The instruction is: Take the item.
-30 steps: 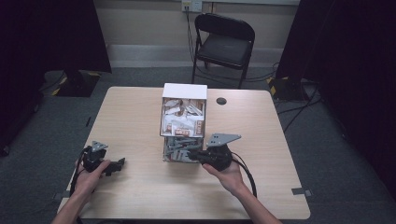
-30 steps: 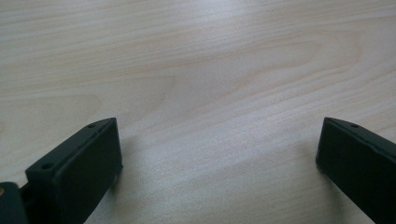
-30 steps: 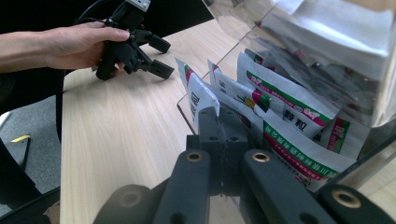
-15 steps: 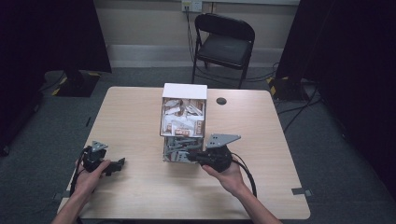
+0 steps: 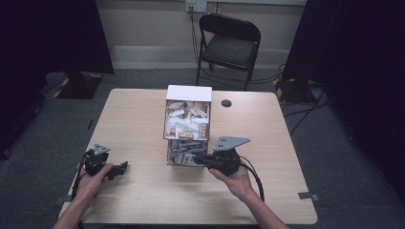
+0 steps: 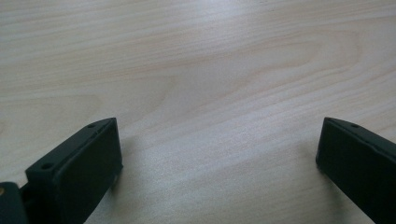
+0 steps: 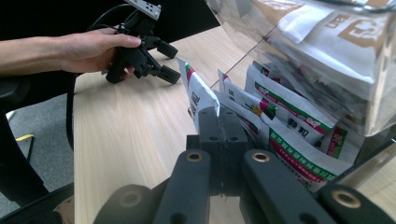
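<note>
The right gripper [image 7: 218, 114] has pinched one packet [image 7: 198, 95] at the dispenser [image 5: 187, 125], not yet pulled out, while the left gripper [image 6: 217, 154] rests wide open.

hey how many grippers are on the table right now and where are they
2. The left gripper sits near the table's front left edge, jaws open over bare wood. The right gripper is at the clear dispenser's bottom opening, shut on a packet.

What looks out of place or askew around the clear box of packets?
One white packet with a green and red band sticks up out of the clear box at its bottom opening, pinched by the right gripper while the other packets lie stacked. The left gripper rests open on the table.
</note>
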`<state>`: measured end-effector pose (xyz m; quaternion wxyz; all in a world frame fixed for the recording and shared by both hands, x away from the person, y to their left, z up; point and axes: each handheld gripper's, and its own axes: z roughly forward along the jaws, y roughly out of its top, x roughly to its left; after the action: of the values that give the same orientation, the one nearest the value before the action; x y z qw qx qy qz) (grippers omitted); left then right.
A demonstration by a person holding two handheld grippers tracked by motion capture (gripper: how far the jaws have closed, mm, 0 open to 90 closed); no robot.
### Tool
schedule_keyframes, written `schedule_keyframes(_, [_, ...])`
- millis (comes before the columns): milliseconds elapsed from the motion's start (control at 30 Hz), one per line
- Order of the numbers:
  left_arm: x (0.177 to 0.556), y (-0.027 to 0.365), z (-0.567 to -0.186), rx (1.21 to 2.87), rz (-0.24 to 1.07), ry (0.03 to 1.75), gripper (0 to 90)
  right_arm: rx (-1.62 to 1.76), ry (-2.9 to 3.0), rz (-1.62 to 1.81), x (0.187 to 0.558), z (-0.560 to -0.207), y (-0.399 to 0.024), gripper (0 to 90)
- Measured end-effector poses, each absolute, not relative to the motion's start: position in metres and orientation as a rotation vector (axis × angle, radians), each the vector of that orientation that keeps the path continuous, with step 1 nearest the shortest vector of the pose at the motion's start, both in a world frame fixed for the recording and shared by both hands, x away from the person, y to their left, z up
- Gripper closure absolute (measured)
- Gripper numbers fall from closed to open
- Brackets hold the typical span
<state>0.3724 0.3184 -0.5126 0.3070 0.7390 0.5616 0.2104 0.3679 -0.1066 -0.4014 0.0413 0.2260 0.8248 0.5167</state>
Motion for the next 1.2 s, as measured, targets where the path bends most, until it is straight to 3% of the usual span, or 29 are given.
schedule_keyframes(767, [0.373, 0.318, -0.513, 1.954, 0.556, 1.483, 0.0, 0.718, 2.491, 1.605, 0.361, -0.392, -0.122, 90.0])
schedule_keyframes(1200, [0.373, 0.318, -0.513, 1.954, 0.556, 1.484, 0.0, 0.768, 2.431, 1.603, 0.352, -0.387, -0.151, 90.0])
